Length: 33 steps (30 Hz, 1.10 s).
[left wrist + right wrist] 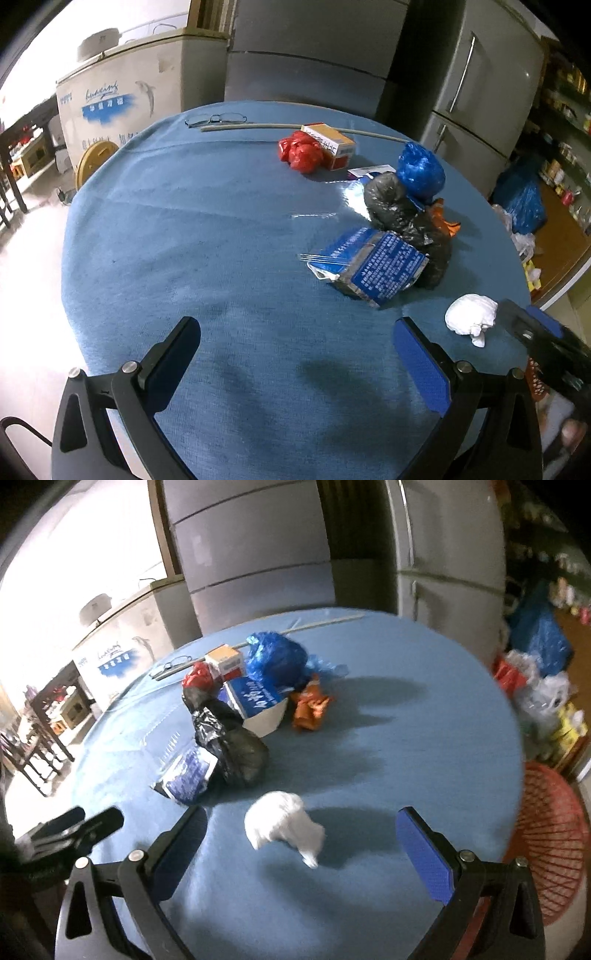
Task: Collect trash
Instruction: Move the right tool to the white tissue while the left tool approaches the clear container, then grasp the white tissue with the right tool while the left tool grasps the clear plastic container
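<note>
A round table with a blue cloth (192,236) holds trash. A white crumpled tissue (284,823) lies just ahead of my right gripper (301,830), which is open around it without touching; it also shows in the left wrist view (471,317). A black plastic bag (410,218), a blue printed packet (373,269), a blue bag (421,171), a red bag (301,151), a red-and-white box (330,142) and an orange wrapper (308,705) lie mid-table. My left gripper (297,350) is open and empty over bare cloth.
Glasses (218,120) and a long grey stick (295,127) lie at the far edge. A red mesh basket (550,842) stands to the right of the table. Grey fridges (476,85) and a white chest freezer (122,92) stand behind. Bags lie on the floor at right (539,686).
</note>
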Available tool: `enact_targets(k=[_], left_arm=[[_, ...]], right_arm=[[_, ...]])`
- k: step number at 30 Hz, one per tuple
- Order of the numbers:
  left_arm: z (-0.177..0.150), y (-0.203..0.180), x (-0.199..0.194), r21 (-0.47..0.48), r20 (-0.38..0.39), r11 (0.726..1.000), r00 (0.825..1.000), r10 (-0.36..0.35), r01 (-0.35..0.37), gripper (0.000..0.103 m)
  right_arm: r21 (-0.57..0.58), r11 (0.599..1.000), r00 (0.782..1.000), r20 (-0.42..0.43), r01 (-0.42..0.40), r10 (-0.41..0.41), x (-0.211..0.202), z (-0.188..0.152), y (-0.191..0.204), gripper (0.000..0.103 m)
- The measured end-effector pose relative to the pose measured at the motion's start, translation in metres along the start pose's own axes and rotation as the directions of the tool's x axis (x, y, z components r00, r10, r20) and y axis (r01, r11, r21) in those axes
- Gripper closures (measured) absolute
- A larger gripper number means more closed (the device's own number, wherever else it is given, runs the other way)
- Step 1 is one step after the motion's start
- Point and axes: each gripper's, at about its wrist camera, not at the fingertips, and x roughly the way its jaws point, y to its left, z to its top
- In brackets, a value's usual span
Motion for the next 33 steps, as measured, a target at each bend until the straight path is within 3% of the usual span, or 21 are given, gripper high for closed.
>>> enact_targets(k=[3, 5, 7, 13, 19, 26, 29, 30, 32, 33], left_arm=[[0.003, 0.002, 0.002, -0.009, -0.003, 1.0, 1.0, -0.015, 0.015, 0.0], [0.007, 0.0, 0.006, -0.003, -0.006, 1.0, 1.0, -0.02, 0.02, 0.0], [0.011, -0.007, 0.012, 0.011, -0.01, 0.999, 0.999, -0.038, 0.038, 0.0], [0.03, -0.019, 0.027, 0.043, -0.022, 0.998, 0.998, -0.055, 0.056, 0.0], [0.07, -0.017, 0.043, 0.035, 0.014, 0.997, 0.998, -0.069, 0.069, 0.0], [0.087, -0.013, 0.079, 0.078, -0.054, 0.993, 0.995, -0.087, 0.091, 0.0], [0.086, -0.009, 0.094, 0.069, -0.112, 0.985, 0.983, -0.148, 0.156, 0.001], [0.084, -0.007, 0.098, 0.059, -0.131, 0.983, 0.978, -0.165, 0.174, 0.005], [0.081, -0.007, 0.105, 0.071, -0.164, 0.98, 0.971, -0.175, 0.188, 0.052], [0.08, -0.008, 0.103, 0.088, -0.155, 0.983, 0.977, -0.147, 0.162, 0.052]], right_arm=[[0.008, 1.0, 0.999, -0.029, -0.02, 0.02, 0.017, 0.001, 0.001, 0.002], [0.011, 0.999, 0.998, -0.06, -0.037, 0.037, 0.026, 0.002, -0.001, 0.018], [0.026, 0.997, 0.991, -0.111, -0.075, 0.077, 0.039, 0.001, -0.002, 0.06], [0.039, 0.991, 0.985, -0.118, -0.126, 0.13, 0.038, -0.001, -0.007, 0.062], [0.059, 0.987, 0.981, -0.117, -0.15, 0.156, 0.038, -0.002, -0.013, 0.062], [0.077, 0.981, 0.975, -0.119, -0.177, 0.185, 0.039, -0.001, -0.017, 0.062], [0.082, 0.979, 0.974, -0.119, -0.185, 0.193, 0.04, -0.001, -0.019, 0.062], [0.083, 0.979, 0.973, -0.119, -0.187, 0.196, 0.04, -0.001, -0.02, 0.062], [0.083, 0.978, 0.973, -0.12, -0.189, 0.198, 0.041, -0.001, -0.02, 0.062], [0.084, 0.978, 0.973, -0.119, -0.19, 0.199, 0.041, -0.001, -0.02, 0.062]])
